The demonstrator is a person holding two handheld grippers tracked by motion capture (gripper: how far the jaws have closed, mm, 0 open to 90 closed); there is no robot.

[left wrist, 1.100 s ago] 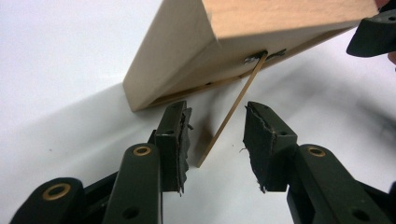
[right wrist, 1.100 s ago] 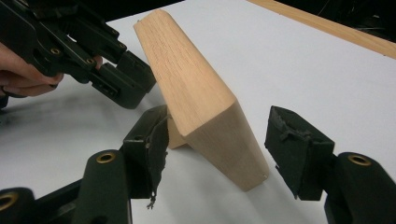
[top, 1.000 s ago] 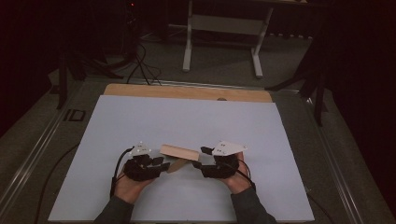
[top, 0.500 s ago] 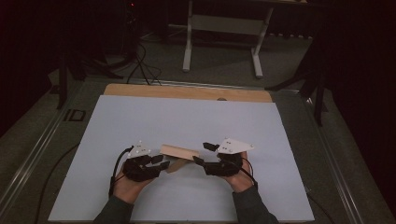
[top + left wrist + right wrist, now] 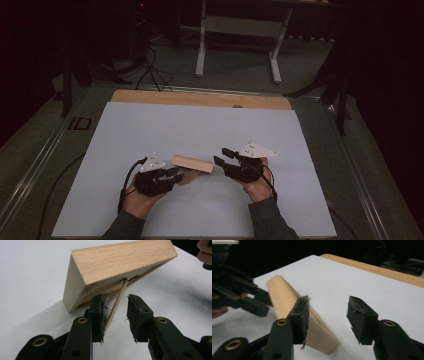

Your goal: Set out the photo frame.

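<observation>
A light wooden picture frame stands tilted on the white sheet, between my two grippers. Its thin back strut runs between the jaws of my left gripper, lying along one pad with a gap to the other. Those jaws have just been closing and stand open around the strut. In the high view my left gripper is low at the frame's left end. My right gripper sits just right of the frame, apart from it. Its jaws have just been closing and my right gripper holds nothing, with the frame beyond one jaw.
The white sheet covers most of the table, with a wooden strip bare along the far edge. A white stand's legs and cables lie on the floor beyond. My left gripper appears in the right gripper view.
My right gripper has drawn back to the right, off the frame's end, and its jaws have narrowed. The left hand has kept its place at the frame.
</observation>
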